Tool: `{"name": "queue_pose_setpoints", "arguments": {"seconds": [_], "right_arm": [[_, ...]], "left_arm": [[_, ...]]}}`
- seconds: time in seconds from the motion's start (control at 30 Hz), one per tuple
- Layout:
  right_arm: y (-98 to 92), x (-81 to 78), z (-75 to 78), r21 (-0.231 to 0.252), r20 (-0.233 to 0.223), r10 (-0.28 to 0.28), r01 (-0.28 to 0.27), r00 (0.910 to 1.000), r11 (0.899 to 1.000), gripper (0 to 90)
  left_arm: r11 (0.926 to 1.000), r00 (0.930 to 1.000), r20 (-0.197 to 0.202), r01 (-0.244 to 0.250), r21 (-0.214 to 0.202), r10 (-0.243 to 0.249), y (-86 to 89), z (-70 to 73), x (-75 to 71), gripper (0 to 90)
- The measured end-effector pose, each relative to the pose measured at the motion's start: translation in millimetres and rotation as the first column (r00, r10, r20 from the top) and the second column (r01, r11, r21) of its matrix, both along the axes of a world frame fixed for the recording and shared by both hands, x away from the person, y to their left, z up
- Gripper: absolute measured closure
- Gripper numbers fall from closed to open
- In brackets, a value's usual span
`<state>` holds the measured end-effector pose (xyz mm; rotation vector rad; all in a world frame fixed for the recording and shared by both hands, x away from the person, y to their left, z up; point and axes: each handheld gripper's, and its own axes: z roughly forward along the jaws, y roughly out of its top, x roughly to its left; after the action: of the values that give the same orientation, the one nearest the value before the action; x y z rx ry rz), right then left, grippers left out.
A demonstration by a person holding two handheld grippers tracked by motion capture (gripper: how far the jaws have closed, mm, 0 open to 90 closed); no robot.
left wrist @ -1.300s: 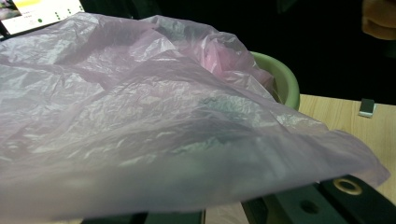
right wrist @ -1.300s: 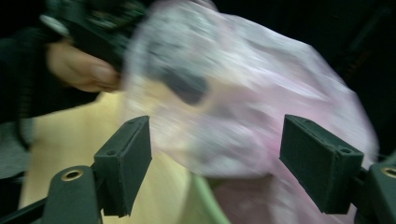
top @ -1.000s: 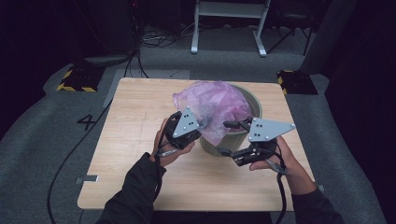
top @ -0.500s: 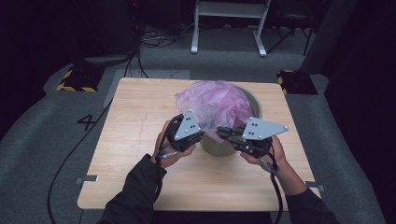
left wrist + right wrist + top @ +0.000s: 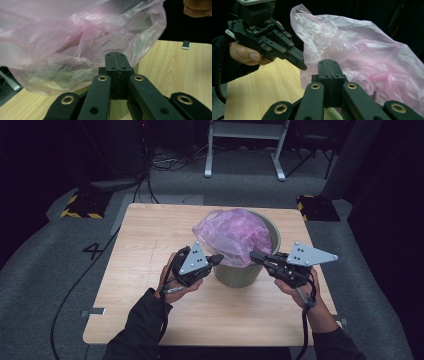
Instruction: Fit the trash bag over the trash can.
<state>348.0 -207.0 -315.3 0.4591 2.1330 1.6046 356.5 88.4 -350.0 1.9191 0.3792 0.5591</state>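
Observation:
A crumpled pink plastic bag bulges out of an olive-green bin on the wooden table. My left gripper is at the bag's left side, jaws pressed together with their tips on the film's edge. The right gripper view shows that same tip meeting the bag. My right gripper is at the bag's right side above the bin rim. Its jaws have just been closing and now stand together against the film. In the left gripper view the shut tips sit under the hanging bag.
Bare tabletop lies left of and in front of the bin. A small metal bracket sits at the table's front left edge. On the grey floor are two yellow-and-black striped blocks, cables, and a white frame at the back.
The right gripper has moved left to the bag's right side and its jaws have closed. The left gripper has stayed where it was, shut.

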Motion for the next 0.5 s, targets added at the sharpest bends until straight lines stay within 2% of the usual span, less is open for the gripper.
{"name": "queue_pose_setpoints", "arguments": {"seconds": [0.13,0.33,0.43,0.47,0.5], "right_arm": [[-12.3,-2.6,-4.9,0.032,-0.017,-0.021,0.022,0.9996,0.999,90.0],[-30.3,-7.1,-20.3,0.076,-0.077,-0.041,0.046,0.9962,0.996,90.0],[-34.6,-7.9,-30.0,0.066,-0.101,-0.045,0.052,0.9938,0.996,90.0],[-35.9,-7.9,-32.4,0.062,-0.107,-0.053,0.059,0.9928,0.996,90.0],[-36.9,-8.0,-34.0,0.067,-0.117,-0.053,0.061,0.9918,0.996,90.0]], "left_arm": [[1.0,1.0,-0.001,0.005,0.005,-0.005,3.6,-2.6,-4.8,89.8],[0.9999,0.9999,-0.005,0.011,0.011,-0.011,5.7,-6.9,-9.9,89.8],[0.9997,0.9999,-0.001,-0.014,-0.019,0.014,9.0,-6.7,-9.0,88.6],[0.9995,0.9998,-0.004,-0.018,-0.027,0.018,10.7,-6.4,-8.4,85.1],[0.998,0.9994,-0.011,-0.035,-0.053,0.034,13.0,-6.2,-7.0,81.7]]}}
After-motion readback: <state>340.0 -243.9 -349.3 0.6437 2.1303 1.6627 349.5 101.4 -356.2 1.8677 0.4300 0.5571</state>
